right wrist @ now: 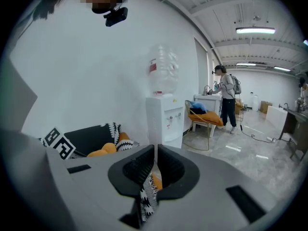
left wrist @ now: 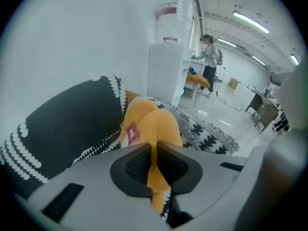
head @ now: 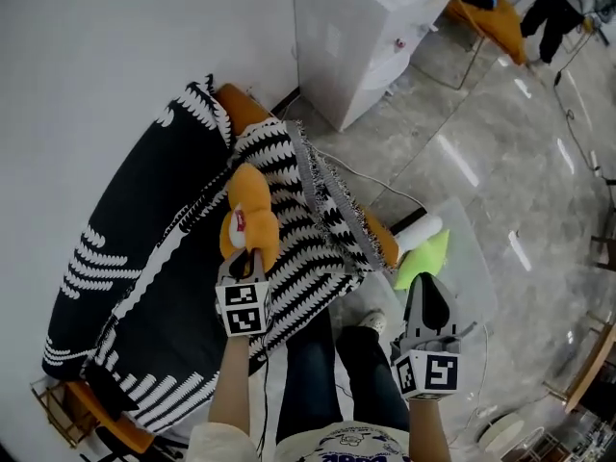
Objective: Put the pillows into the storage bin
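Note:
An orange plush pillow (head: 248, 224) with a small red tag hangs above the sofa's black-and-white blanket (head: 289, 229). My left gripper (head: 245, 261) is shut on its lower end. In the left gripper view the orange pillow (left wrist: 154, 124) is pinched between the jaws of the left gripper (left wrist: 155, 150). My right gripper (head: 426, 292) is over the clear storage bin (head: 478, 268), jaws together, nothing held. A green pillow (head: 424, 258) and a white roll (head: 420, 231) lie in the bin. In the right gripper view the right gripper (right wrist: 155, 153) shows only a thin slit.
A white water dispenser (head: 366, 27) stands by the wall past the sofa's end. A chair with an orange cushion (head: 493, 12) is beyond it, and a person (right wrist: 226, 97) stands there. The holder's legs (head: 337, 364) are between sofa and bin. A cable (head: 375, 183) crosses the floor.

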`<state>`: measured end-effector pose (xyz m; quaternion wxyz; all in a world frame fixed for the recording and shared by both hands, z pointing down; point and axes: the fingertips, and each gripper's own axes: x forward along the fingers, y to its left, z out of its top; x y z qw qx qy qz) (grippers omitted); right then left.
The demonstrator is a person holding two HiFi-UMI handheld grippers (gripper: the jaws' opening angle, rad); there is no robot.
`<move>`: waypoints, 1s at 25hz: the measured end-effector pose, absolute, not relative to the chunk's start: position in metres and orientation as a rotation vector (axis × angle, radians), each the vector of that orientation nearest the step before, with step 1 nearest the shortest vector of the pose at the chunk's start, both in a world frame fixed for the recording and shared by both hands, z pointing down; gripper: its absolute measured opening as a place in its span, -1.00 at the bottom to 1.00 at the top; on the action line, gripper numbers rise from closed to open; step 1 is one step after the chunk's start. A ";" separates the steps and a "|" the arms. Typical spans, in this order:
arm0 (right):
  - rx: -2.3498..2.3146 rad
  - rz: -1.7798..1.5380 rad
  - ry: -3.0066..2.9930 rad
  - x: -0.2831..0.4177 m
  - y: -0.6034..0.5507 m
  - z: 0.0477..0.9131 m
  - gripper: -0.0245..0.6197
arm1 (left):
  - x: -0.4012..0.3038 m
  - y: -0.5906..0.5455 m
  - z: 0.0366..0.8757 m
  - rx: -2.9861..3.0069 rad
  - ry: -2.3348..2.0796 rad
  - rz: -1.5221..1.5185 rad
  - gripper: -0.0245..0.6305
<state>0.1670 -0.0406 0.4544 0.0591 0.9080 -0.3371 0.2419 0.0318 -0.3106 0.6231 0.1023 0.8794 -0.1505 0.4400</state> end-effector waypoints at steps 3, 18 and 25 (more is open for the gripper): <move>2.786 0.683 -0.992 0.170 -0.023 0.426 -0.83 | 0.037 -0.306 0.574 2.637 -0.460 1.213 -0.82; 2.967 0.462 -0.754 0.159 0.183 0.335 -0.83 | 0.094 -0.099 0.364 2.865 -0.107 0.776 -0.82; 3.056 0.437 -0.485 0.142 0.326 0.323 -0.83 | 0.129 0.062 0.343 2.879 0.228 0.751 -0.82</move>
